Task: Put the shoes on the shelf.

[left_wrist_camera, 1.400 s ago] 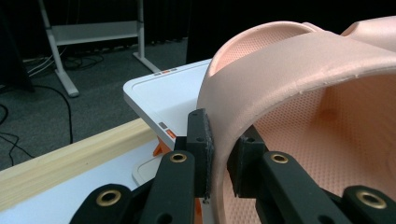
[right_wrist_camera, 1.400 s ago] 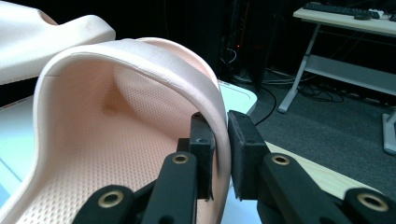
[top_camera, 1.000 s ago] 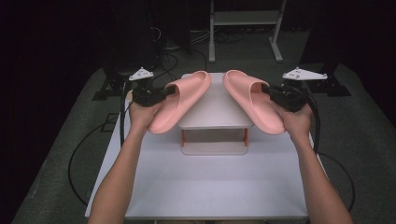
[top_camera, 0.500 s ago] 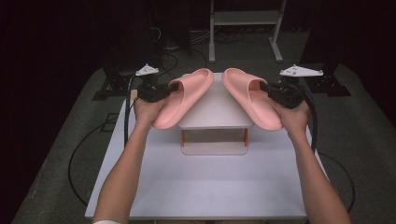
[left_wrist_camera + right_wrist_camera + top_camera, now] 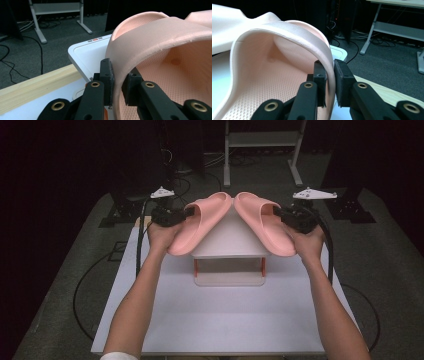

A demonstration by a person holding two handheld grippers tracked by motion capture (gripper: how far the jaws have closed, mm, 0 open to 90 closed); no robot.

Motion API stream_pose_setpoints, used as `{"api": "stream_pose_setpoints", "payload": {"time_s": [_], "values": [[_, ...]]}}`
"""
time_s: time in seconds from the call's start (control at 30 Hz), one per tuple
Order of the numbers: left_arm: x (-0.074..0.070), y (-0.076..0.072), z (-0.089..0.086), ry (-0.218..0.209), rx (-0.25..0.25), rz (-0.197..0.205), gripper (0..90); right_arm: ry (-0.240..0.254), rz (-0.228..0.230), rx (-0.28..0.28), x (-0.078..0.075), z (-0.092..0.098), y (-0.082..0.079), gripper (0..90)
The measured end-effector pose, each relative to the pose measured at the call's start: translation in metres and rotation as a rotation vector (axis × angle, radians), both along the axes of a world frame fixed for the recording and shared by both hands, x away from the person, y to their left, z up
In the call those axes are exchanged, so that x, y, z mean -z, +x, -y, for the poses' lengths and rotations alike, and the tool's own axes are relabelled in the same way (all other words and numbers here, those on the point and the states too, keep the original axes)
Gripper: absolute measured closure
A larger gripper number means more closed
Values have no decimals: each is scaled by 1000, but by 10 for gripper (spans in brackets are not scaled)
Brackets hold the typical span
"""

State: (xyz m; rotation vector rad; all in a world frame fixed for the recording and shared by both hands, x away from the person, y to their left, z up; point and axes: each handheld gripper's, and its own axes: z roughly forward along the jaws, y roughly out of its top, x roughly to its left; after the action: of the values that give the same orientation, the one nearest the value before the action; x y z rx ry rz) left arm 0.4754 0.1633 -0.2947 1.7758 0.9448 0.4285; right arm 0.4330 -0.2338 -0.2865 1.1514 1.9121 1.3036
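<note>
Two pink slides here, one per gripper. The left slide (image 5: 197, 222) hangs tilted over the left edge of a small white stand (image 5: 230, 237), toe up toward the middle, heel down and out. The right slide (image 5: 264, 222) mirrors it on the other side, and the two toes almost meet above the stand's top; can't tell if they actually touch.

The left gripper (image 5: 186, 213) has its jaws pinched on the left slide's strap. In the left gripper view the strap's edge (image 5: 117, 72) runs right between the two black pads, one pad outside and one inside the strap, both pressed on it. The dotted footbed sits off to the right of the jaws.

Same deal on the other side: the right gripper (image 5: 278, 213) is clamped on the right slide's strap (image 5: 331, 72), rim sandwiched between the pads, footbed spreading to the left of them.

The stand sits on a white table (image 5: 225, 320), with a wooden strip (image 5: 37, 85) along the table's far edge. Dark floor with cables (image 5: 85, 285) all around.
</note>
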Motion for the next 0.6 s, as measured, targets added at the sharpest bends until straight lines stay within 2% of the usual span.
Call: {"api": "stream_pose_setpoints", "payload": {"time_s": [0.47,0.6], "values": [[-3,4,8,16,-23,-17,795,10,-11,21,0,-5,6,800],[-4,5,11,9,-33,-17,783,14,-17,29,1,-5,8,798]]}}
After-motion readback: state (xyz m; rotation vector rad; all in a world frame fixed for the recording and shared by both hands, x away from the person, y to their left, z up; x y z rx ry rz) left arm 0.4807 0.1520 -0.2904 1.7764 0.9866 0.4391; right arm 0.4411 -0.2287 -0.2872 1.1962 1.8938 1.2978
